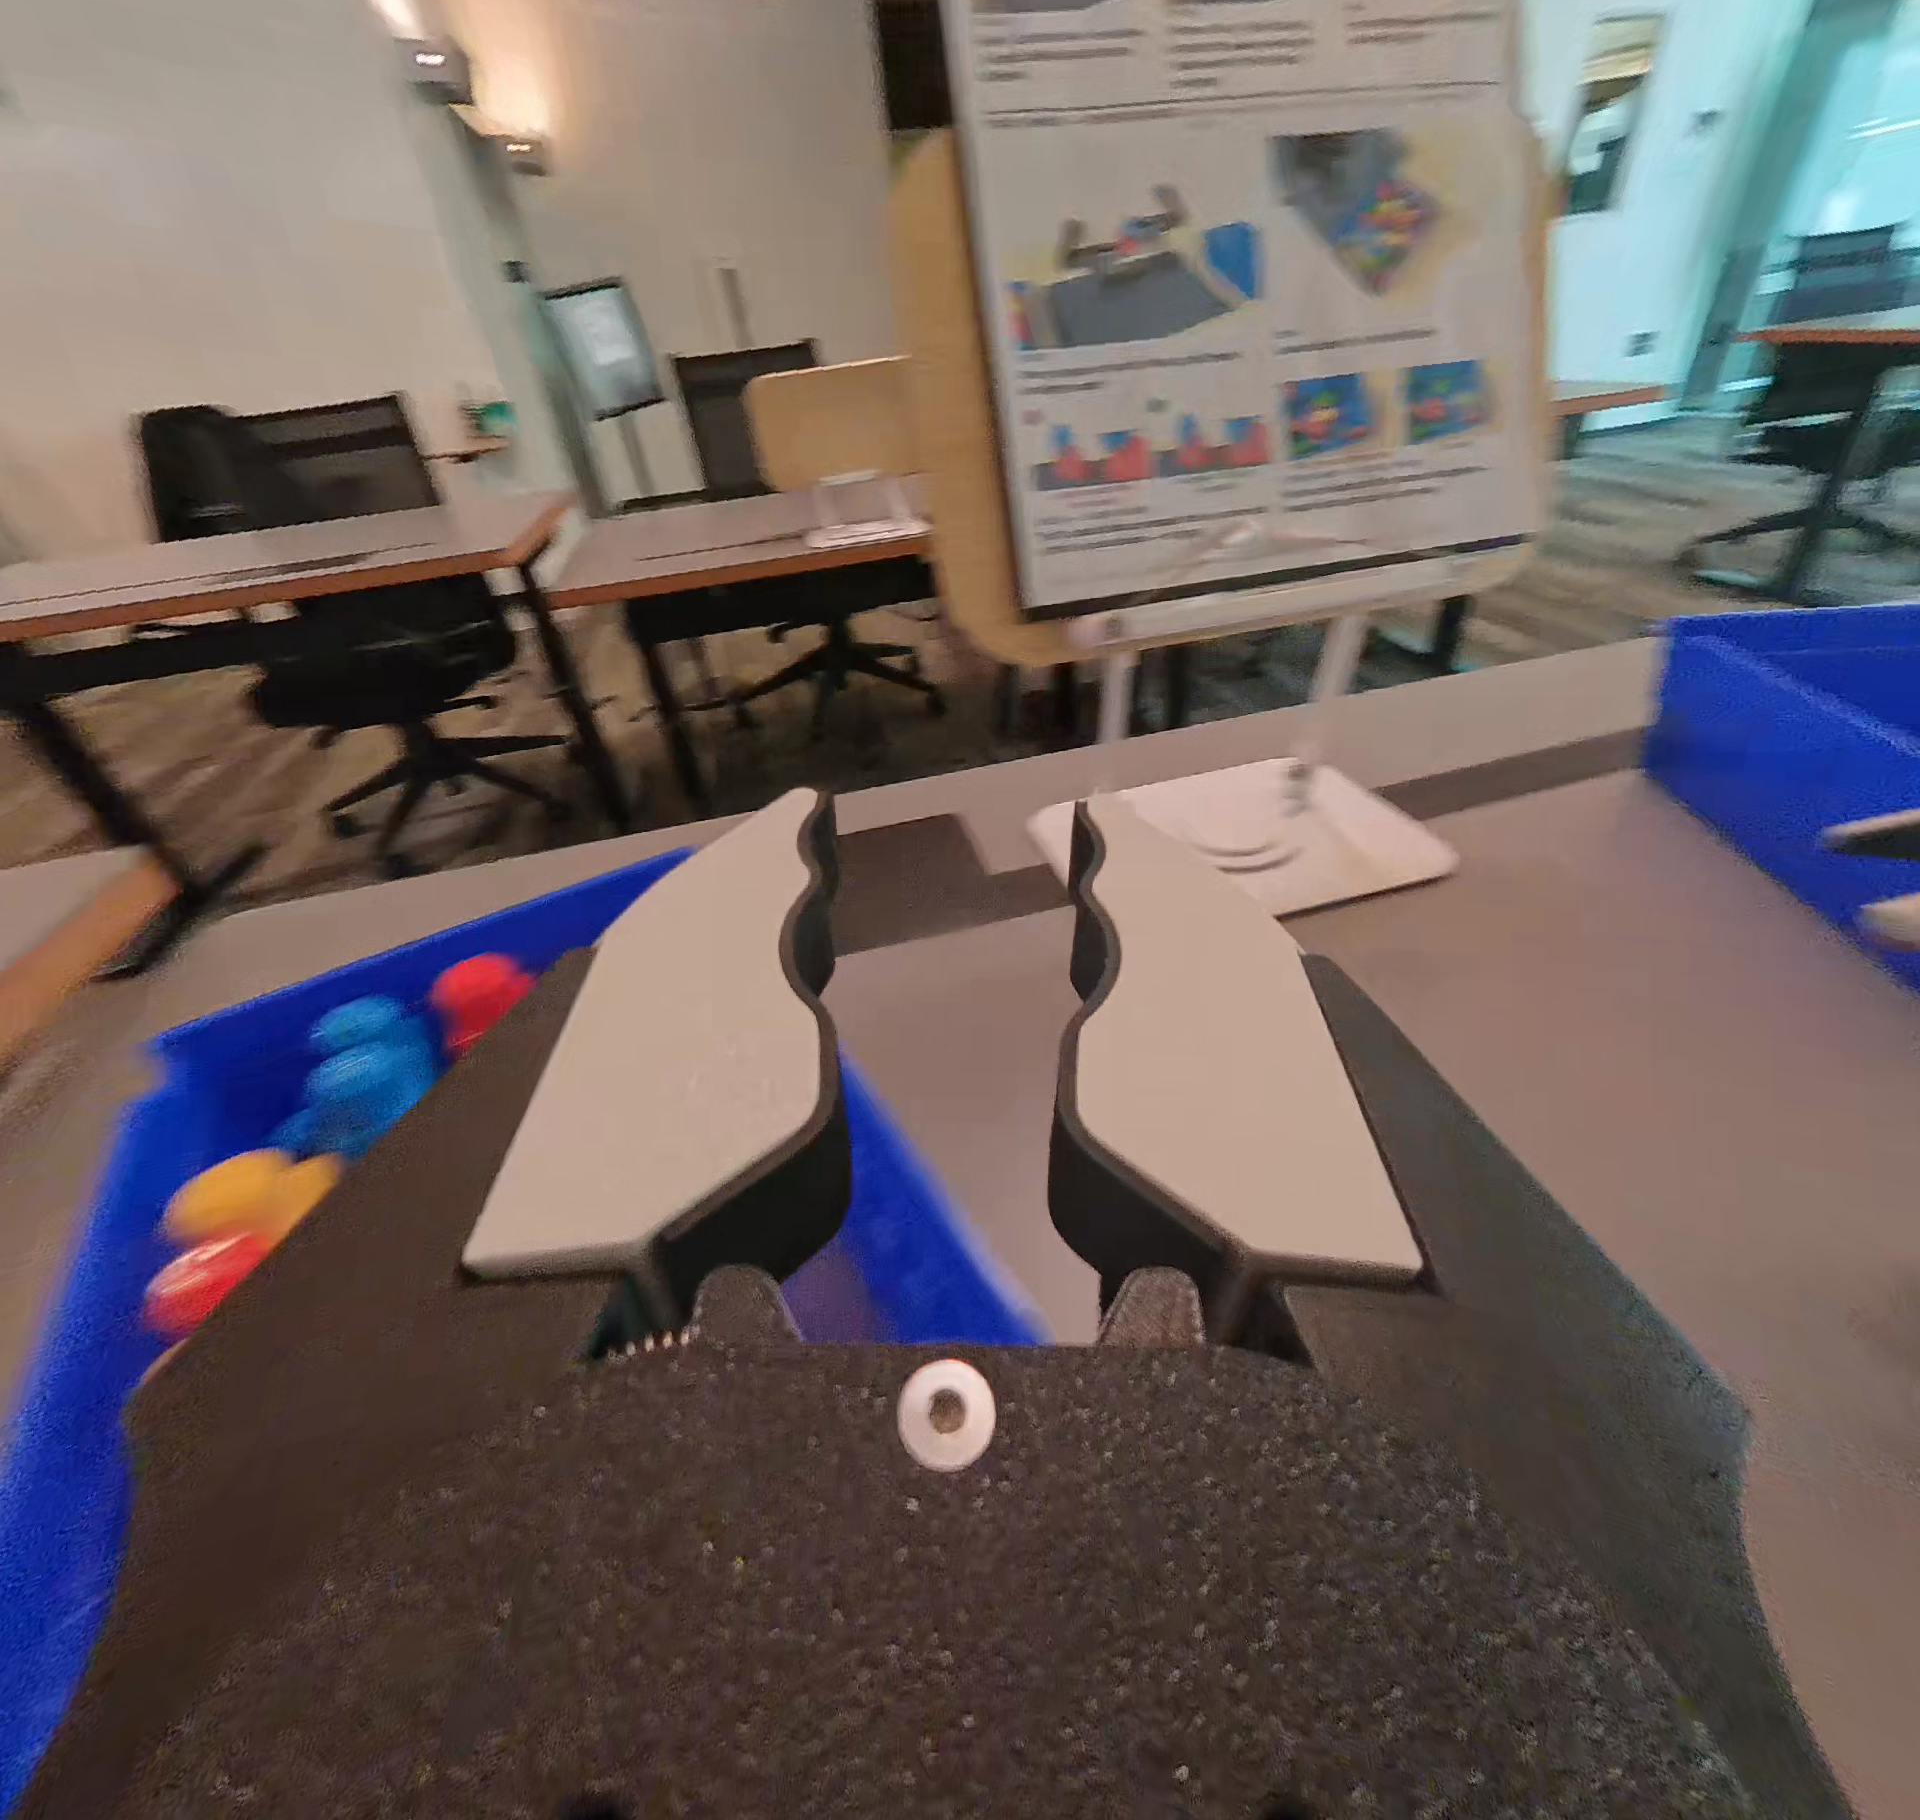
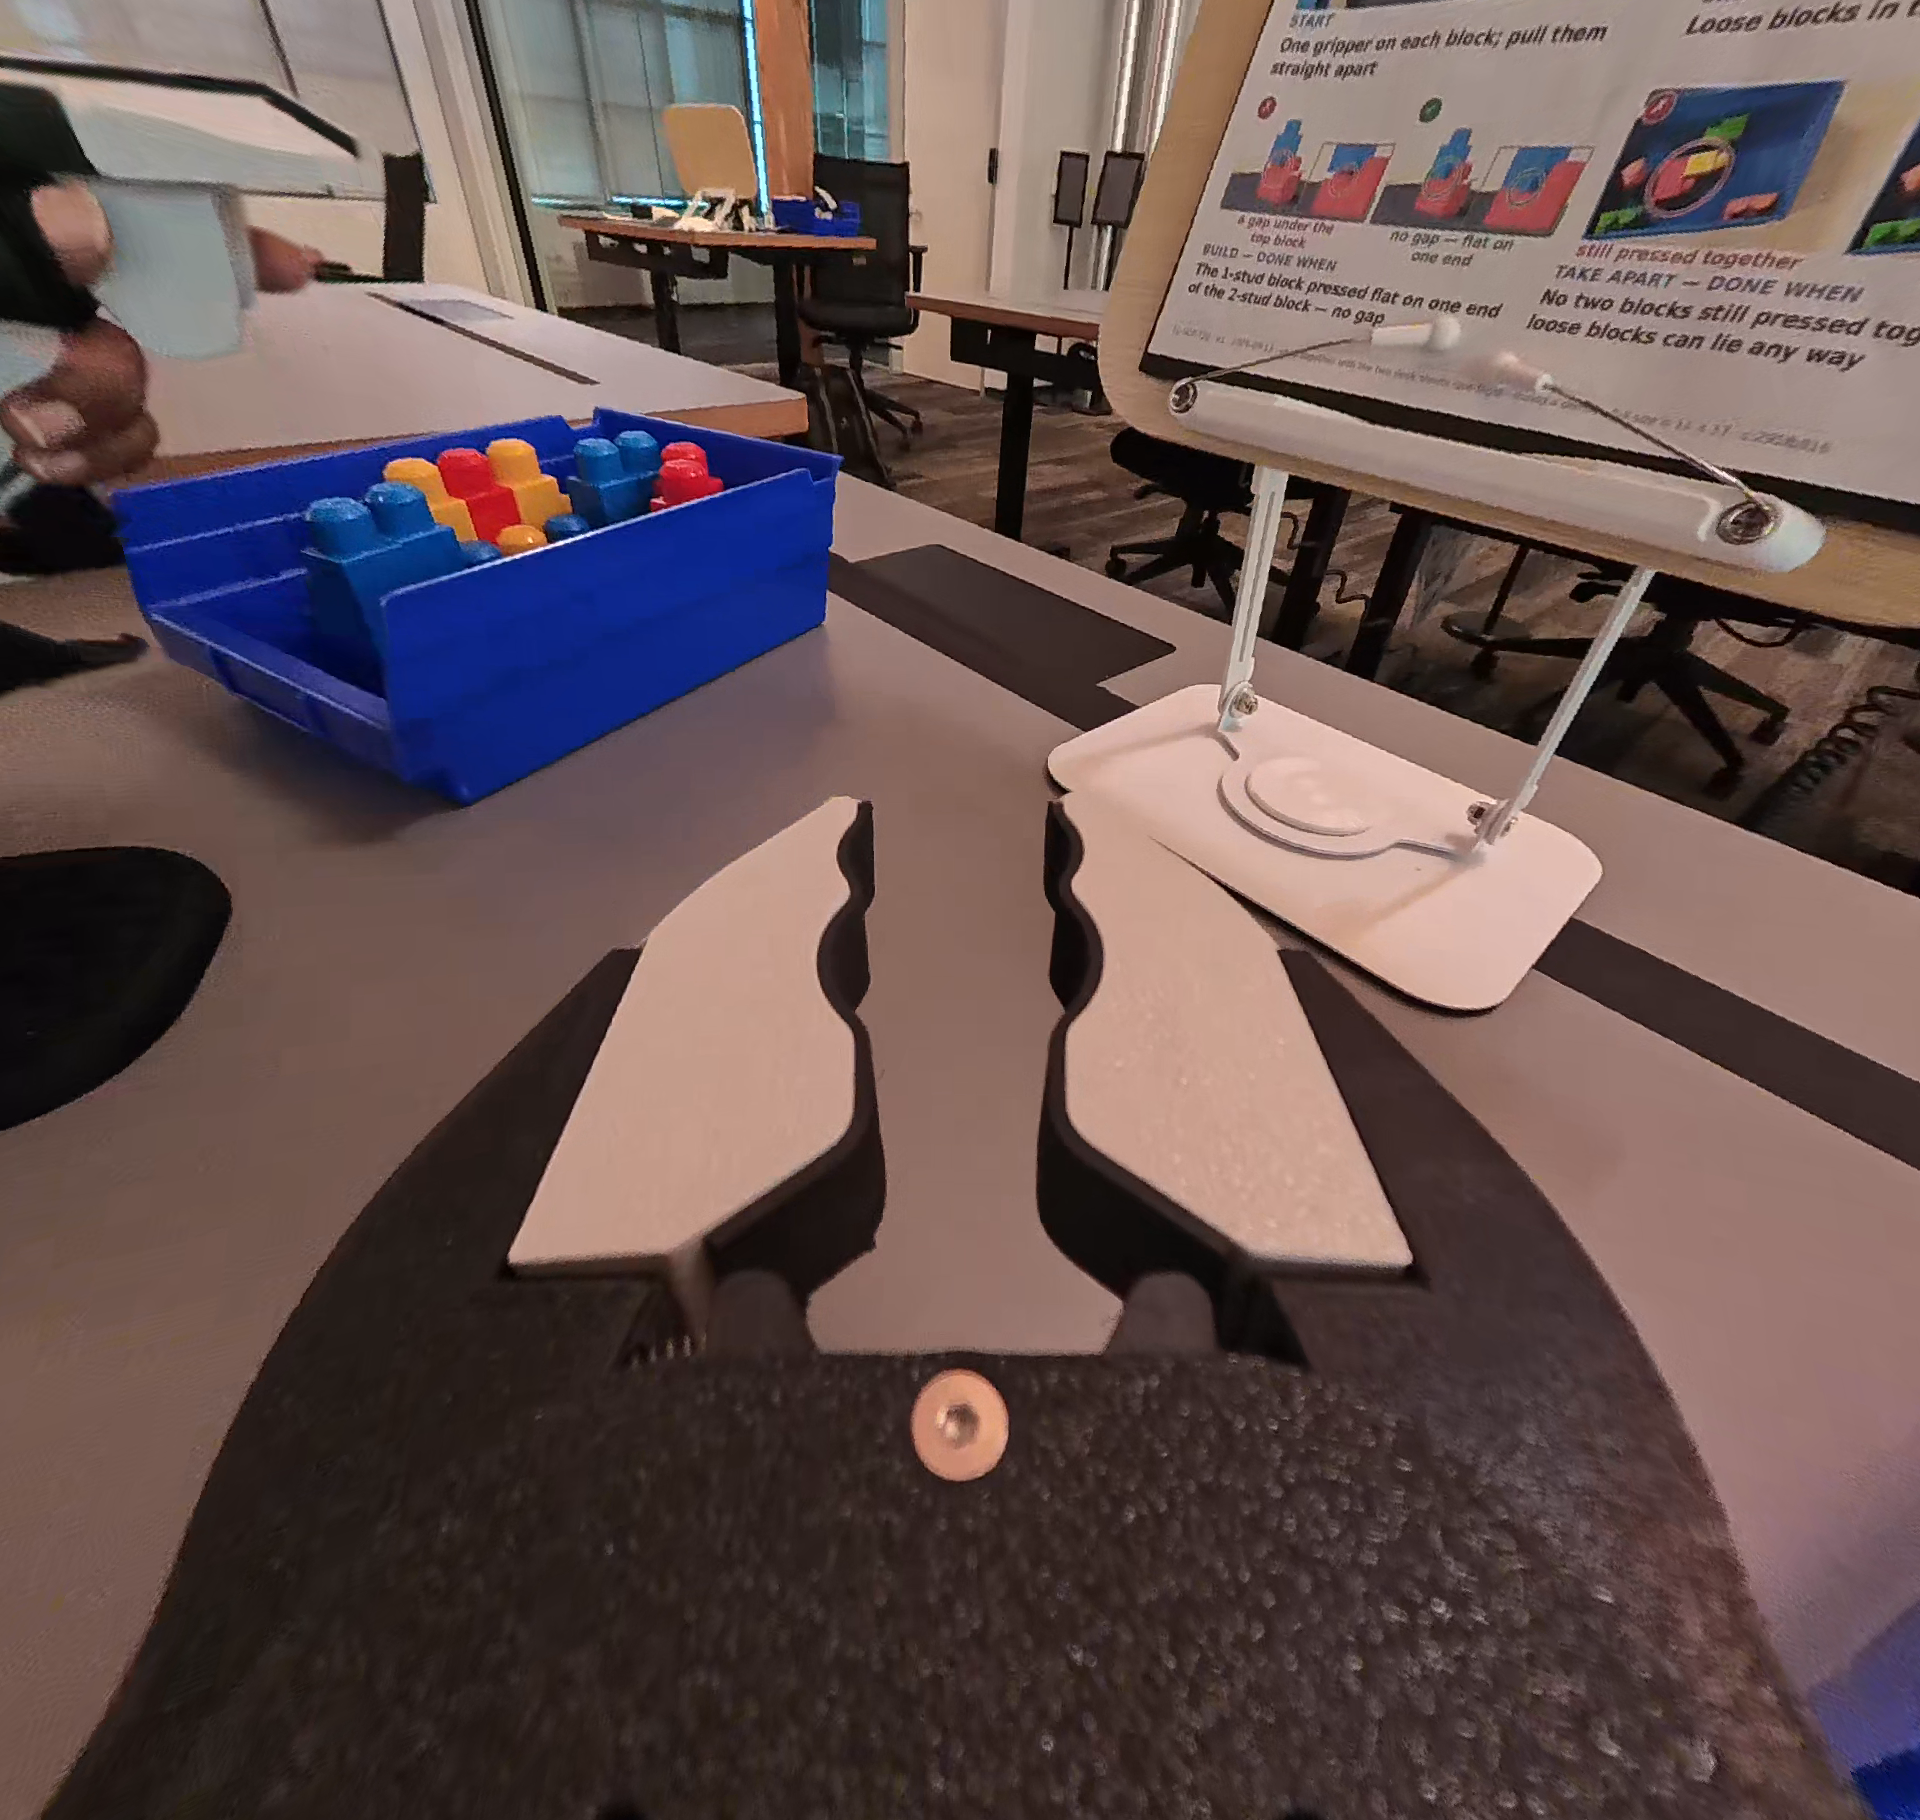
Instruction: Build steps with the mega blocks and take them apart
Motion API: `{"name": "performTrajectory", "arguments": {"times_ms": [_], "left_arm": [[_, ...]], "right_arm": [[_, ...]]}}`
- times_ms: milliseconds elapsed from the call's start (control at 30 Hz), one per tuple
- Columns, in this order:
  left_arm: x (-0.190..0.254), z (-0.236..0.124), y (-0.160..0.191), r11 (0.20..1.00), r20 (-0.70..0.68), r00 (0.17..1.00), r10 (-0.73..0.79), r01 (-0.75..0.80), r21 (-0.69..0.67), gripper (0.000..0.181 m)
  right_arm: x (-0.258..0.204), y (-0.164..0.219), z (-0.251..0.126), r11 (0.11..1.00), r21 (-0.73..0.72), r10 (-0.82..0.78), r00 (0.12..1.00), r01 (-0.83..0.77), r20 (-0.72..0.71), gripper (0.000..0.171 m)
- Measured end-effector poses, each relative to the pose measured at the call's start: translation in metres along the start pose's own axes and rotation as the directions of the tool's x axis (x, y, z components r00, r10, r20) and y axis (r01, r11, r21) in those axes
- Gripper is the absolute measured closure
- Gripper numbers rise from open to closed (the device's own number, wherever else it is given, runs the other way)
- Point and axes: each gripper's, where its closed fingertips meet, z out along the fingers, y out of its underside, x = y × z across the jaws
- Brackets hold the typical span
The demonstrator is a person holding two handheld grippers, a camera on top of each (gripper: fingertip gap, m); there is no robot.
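Now both grippers, left (image 1: 951, 835) and right (image 2: 956, 825), hang empty, fingers spread. Blocks (image 2: 520, 503) fill the blue bin (image 2: 582, 658) at upper left, above the grey table (image 2: 520, 887).

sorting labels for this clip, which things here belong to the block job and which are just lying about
For the job:
blue bin
mega blocks
left gripper, jaws open
right gripper, jaws open

Just about:
instruction sheet stand
second blue bin
office chairs
far desks
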Motion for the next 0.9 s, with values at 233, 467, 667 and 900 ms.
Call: {"name": "performTrajectory", "arguments": {"times_ms": [233, 467, 667, 900], "left_arm": [[-0.105, -0.05, 0.085, 0.951, 0.304, 0.948, 0.092, 0.007, -0.309, 0.13], [-0.121, -0.058, 0.157, 0.838, 0.343, 0.923, 0.172, 0.046, -0.544, 0.129], [-0.125, -0.054, 0.172, 0.783, 0.331, 0.917, 0.224, 0.034, -0.621, 0.139], [-0.121, -0.055, 0.166, 0.775, 0.316, 0.911, 0.264, -0.006, -0.632, 0.143]], "right_arm": [[-0.005, 0.0, -0.002, 1.0, -0.017, -0.021, 0.999, 0.021, 0.032, 0.143], [-0.012, 0.002, -0.002, 0.998, -0.035, -0.049, 0.998, 0.05, 0.046, 0.143], [-0.016, 0.006, -0.001, 0.997, -0.056, -0.054, 0.997, 0.057, 0.061, 0.143], [-0.022, 0.006, -0.002, 0.995, -0.057, -0.072, 0.995, 0.076, 0.074, 0.143]]}}
